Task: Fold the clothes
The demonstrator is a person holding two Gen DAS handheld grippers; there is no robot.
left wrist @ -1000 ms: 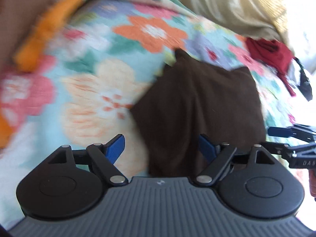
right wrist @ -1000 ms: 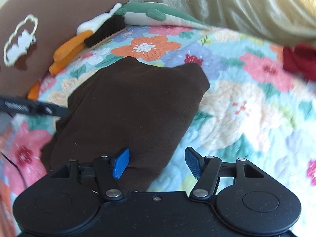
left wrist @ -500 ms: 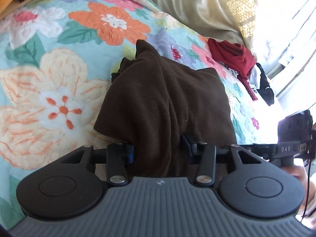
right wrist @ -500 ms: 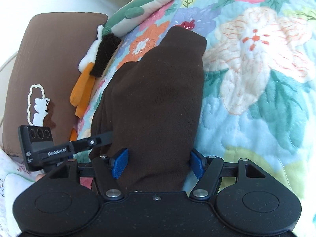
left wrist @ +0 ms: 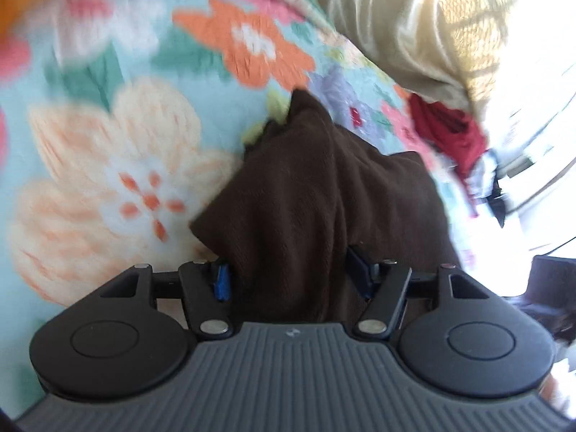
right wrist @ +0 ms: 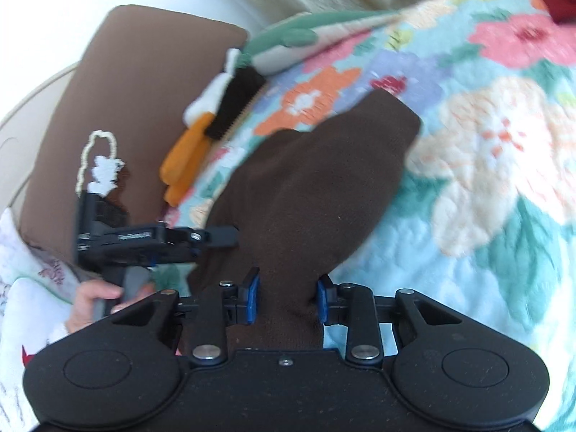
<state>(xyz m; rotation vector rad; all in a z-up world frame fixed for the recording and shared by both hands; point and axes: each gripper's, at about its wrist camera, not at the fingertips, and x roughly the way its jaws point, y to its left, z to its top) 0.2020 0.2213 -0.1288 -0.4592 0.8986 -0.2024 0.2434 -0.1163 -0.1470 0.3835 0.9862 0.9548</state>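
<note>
Brown garment [left wrist: 309, 201]: folded, on floral quilt [left wrist: 108, 165], long axis running away from both cameras. Left gripper [left wrist: 288, 277] clamped on near edge; right gripper [right wrist: 286, 300] likewise. Gripper lettering blurred, unreadable. Red cloth [left wrist: 450, 133] beyond.

Black grippers, blue-padded fingers [right wrist: 251, 298], silver screws.

bed: floral quilt [right wrist: 504, 187] | on it: brown garment [right wrist: 316, 187], red cloth [left wrist: 453, 133], brown pillow [right wrist: 144, 90]
</note>
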